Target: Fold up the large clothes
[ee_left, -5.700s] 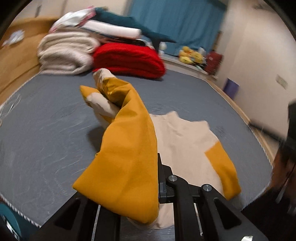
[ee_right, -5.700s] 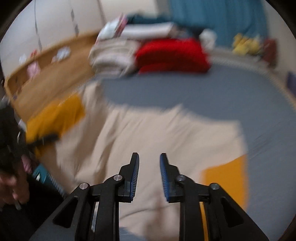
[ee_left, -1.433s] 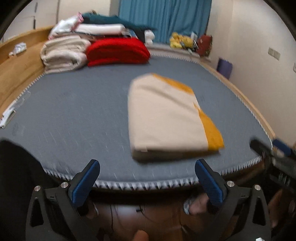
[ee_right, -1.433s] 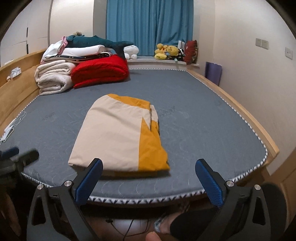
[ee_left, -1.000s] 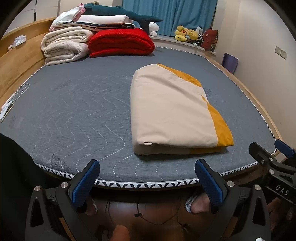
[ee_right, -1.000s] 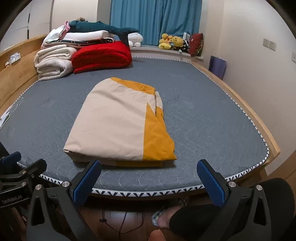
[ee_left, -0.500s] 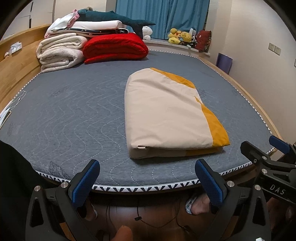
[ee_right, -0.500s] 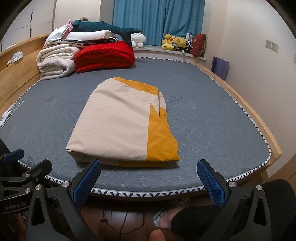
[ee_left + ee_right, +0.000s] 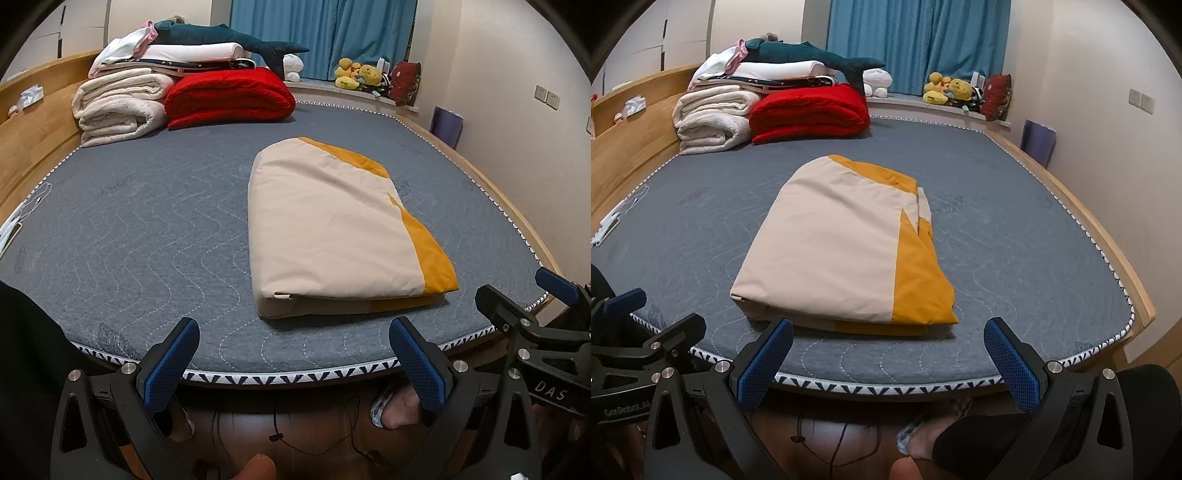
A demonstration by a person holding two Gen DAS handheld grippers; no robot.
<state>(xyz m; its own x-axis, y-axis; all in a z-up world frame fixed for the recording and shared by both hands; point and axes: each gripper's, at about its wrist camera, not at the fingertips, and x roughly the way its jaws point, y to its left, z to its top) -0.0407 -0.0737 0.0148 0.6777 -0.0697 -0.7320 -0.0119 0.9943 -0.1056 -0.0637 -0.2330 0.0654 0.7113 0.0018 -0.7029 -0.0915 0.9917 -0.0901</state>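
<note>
A beige and mustard-yellow garment (image 9: 332, 225) (image 9: 842, 247) lies folded into a thick rectangular bundle on the grey quilted mattress (image 9: 129, 221) (image 9: 1015, 240), near its front edge. My left gripper (image 9: 295, 365) hangs wide open just off the front edge, left of the bundle, holding nothing. My right gripper (image 9: 890, 362) is also wide open off the front edge, in front of the bundle. Each gripper shows at the side of the other's view: the right one (image 9: 532, 314), the left one (image 9: 646, 325).
Folded cream blankets (image 9: 118, 107), a red quilt (image 9: 229, 96) and a pile of bedding with a teal plush shark (image 9: 229, 37) sit at the mattress's far left. Plush toys (image 9: 949, 90) line the window sill. A wooden bed frame (image 9: 1108, 251) rims the right side. The person's feet (image 9: 395, 406) stand on the wood floor below.
Earlier the left gripper held a yellow part of the spread garment; now the garment lies folded and both grippers are open and drawn back off the bed's edge. Little motion over the last second.
</note>
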